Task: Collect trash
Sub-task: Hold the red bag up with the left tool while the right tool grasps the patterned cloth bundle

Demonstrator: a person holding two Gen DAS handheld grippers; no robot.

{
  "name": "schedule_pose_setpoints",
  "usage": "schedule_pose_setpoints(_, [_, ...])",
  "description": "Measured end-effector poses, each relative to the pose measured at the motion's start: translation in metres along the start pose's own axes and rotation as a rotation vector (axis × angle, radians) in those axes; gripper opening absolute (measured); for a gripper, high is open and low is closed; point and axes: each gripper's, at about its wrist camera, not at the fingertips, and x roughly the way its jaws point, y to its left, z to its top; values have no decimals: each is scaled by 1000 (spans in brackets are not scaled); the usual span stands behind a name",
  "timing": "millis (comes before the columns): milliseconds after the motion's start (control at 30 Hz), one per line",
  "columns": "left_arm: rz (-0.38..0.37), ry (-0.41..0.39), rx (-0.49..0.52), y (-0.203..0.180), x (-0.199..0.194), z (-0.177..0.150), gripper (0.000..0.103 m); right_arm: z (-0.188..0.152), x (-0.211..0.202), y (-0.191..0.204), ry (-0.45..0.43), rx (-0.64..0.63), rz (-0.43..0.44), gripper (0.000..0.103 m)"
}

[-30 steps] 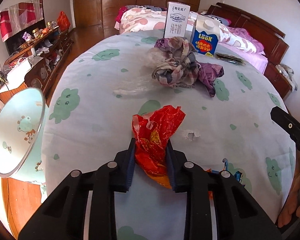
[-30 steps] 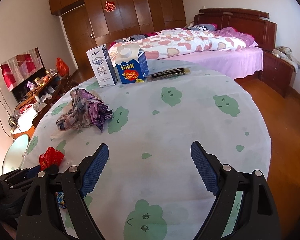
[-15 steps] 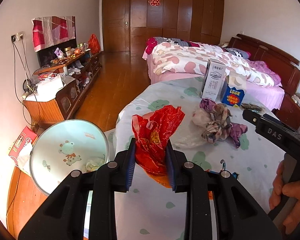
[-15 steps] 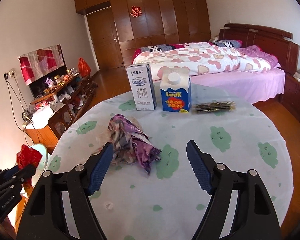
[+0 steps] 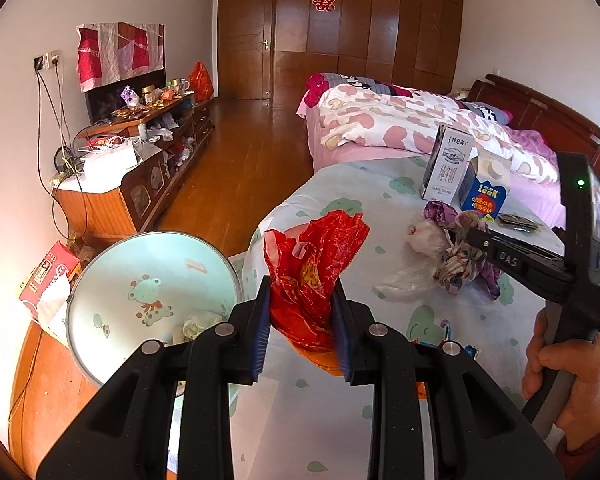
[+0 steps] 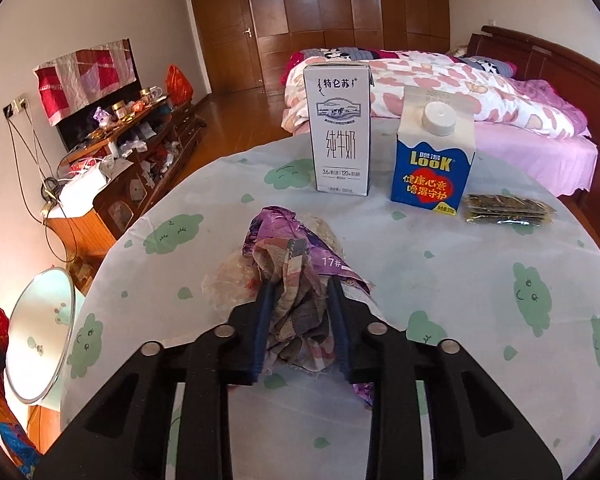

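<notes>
My left gripper (image 5: 302, 292) is shut on a crumpled red plastic bag (image 5: 316, 256), held in the air over the table's left edge, beside a pale blue bin (image 5: 140, 264) with a frog print that stands on the floor. My right gripper (image 6: 300, 296) has its jaws closing, and both pads press on a crumpled purple and plaid wad of wrapper (image 6: 296, 256) lying on the table. In the left wrist view the right gripper (image 5: 476, 240) reaches into that wad (image 5: 460, 272), with a hand on its handle.
A white milk carton (image 6: 340, 132), a blue LOOK carton (image 6: 432, 164) and a dark flat packet (image 6: 508, 210) stand at the far side of the round table (image 6: 460, 280). Clear plastic film (image 5: 408, 280) lies by the wad. Bed behind, cabinet at left.
My left gripper has lifted the red bag off the table and swung left, bringing the bin closer. My right gripper has moved up to the wad and closed on it.
</notes>
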Motion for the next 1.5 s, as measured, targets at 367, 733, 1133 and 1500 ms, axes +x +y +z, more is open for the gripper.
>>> schedule_pose_setpoints(367, [23,-30,29,-5,-19,-2,28,-23,-78,-4,-148,52,65,18])
schedule_pose_setpoints(733, [84,-52,26,14,-37,-6,28,-44,-105,7,-142,42,59,18])
schedule_pose_setpoints(1133, [122,-63,-5,41,-52,-13,28,-59,-121,45,-157,-29,93,18])
schedule_pose_setpoints(1500, [151,-68,-39,64,-55,-14,28,-61,-124,79,-155,-83,131,18])
